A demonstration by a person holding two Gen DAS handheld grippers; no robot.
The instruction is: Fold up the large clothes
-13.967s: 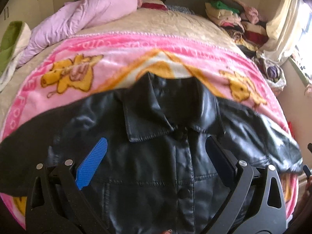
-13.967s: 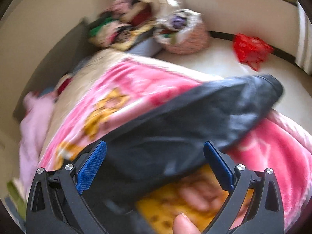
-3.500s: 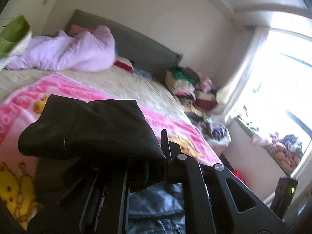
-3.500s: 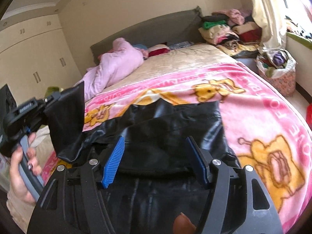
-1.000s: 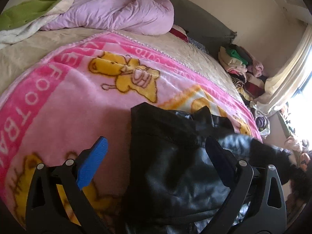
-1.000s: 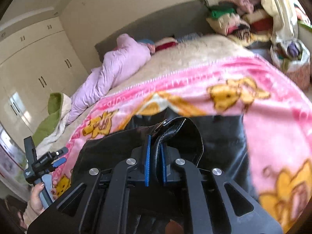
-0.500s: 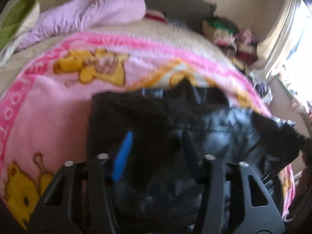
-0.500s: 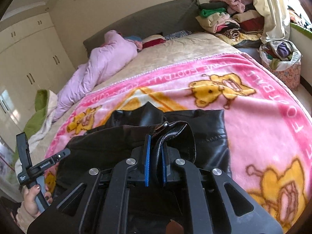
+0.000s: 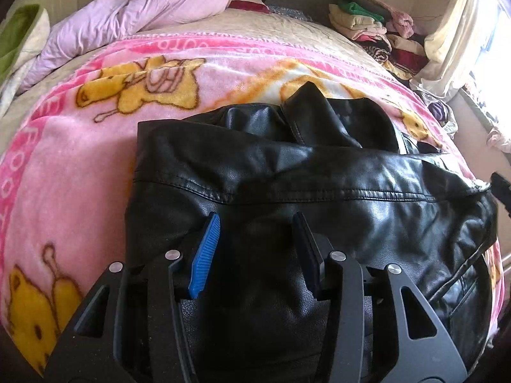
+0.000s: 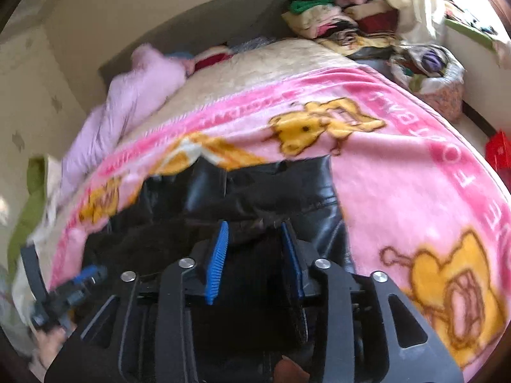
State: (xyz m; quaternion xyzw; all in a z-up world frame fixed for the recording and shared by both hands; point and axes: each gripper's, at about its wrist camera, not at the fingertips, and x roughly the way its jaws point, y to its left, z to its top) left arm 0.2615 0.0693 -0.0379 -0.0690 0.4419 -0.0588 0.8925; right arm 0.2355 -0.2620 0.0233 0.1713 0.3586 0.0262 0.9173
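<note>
Released by the right gripper [image 10: 254, 241], whose jaws are opening, the limp, slick black leather jacket [image 9: 319, 198] lies folded on the pink cartoon-print blanket [image 9: 73, 166], best retaken at a seam; the left gripper [image 9: 255, 249] hovers, jaws half-parted.

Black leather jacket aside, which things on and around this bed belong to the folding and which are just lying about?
Part of the job: black leather jacket; pink cartoon blanket under it.

Lying about: lilac quilt; stacked clothes; laundry basket; green-and-white bedding.
</note>
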